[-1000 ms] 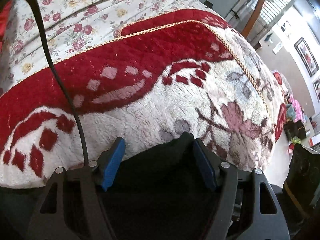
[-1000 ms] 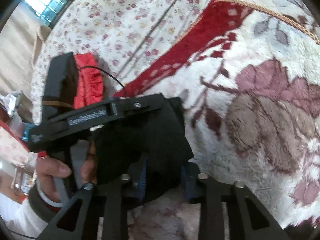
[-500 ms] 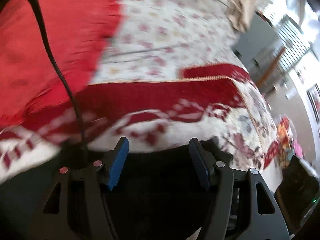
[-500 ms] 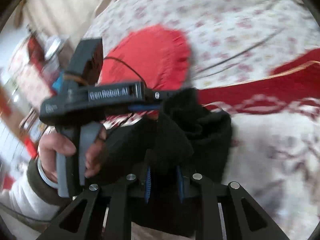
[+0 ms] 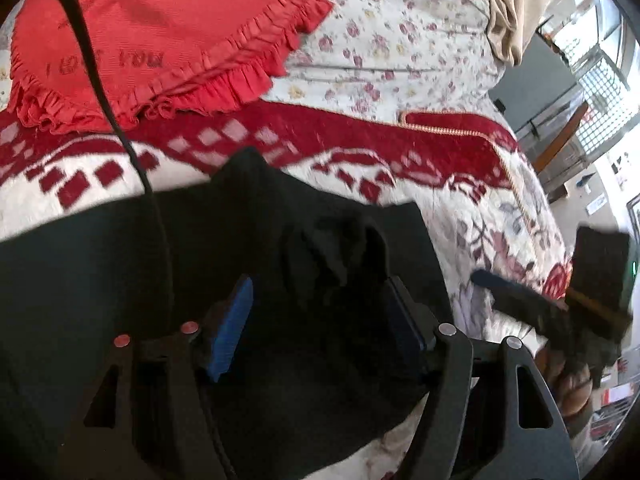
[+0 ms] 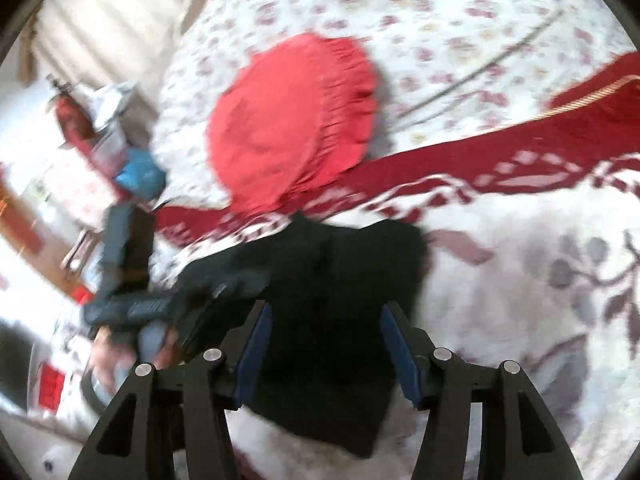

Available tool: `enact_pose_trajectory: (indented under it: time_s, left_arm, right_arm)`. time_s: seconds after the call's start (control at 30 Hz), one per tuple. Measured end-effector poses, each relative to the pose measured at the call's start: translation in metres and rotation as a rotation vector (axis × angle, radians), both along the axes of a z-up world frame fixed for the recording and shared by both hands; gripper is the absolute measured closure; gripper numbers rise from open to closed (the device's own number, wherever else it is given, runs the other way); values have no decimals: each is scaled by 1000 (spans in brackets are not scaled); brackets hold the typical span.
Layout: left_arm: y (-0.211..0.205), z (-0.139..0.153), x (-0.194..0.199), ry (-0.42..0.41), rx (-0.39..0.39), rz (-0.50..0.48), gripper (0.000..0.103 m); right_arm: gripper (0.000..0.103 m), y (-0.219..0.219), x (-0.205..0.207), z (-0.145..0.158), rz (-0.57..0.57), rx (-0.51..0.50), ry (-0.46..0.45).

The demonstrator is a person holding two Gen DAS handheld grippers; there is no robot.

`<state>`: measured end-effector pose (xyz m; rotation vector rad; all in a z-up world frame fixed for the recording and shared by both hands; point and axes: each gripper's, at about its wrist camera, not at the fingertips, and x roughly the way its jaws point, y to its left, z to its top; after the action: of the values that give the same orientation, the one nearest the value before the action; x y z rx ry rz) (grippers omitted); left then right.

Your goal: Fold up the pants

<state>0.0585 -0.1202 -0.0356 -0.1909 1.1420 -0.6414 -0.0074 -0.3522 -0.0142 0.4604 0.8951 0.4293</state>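
Note:
The black pants (image 5: 256,240) lie bunched on a red and white fleece blanket (image 5: 500,220). My left gripper (image 5: 320,312) is open, its blue pads spread wide just above the dark cloth. My right gripper (image 6: 326,344) is open too, over the same pants (image 6: 340,272), with cloth lying between the pads but not pinched. The right gripper and the hand holding it also show blurred in the left wrist view (image 5: 560,300). The left gripper shows blurred in the right wrist view (image 6: 132,272).
A red frilled cushion (image 5: 160,32) lies on the floral bedsheet (image 5: 400,40) behind the blanket; it also shows in the right wrist view (image 6: 292,120). A black cable (image 5: 120,140) crosses the left wrist view. Furniture and clutter stand beyond the bed's edge (image 6: 80,140).
My right gripper was shut on the pants and has opened and let them go. Both grippers swung left toward the red cushion, and the pants now lie on the blanket.

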Motion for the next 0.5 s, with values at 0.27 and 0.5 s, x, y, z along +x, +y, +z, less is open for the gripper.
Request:
enact_pose_trajectory:
  time_s: [0.27,0.5]
  left_arm:
    - [-23,-7,-16,-20,54,21,29]
    - [-23,-6,-28,-28,66,18,25]
  right_arm:
    - [58,20,56,-29,-62,-229,45]
    - [58,16,67,-41,-62,-236,86]
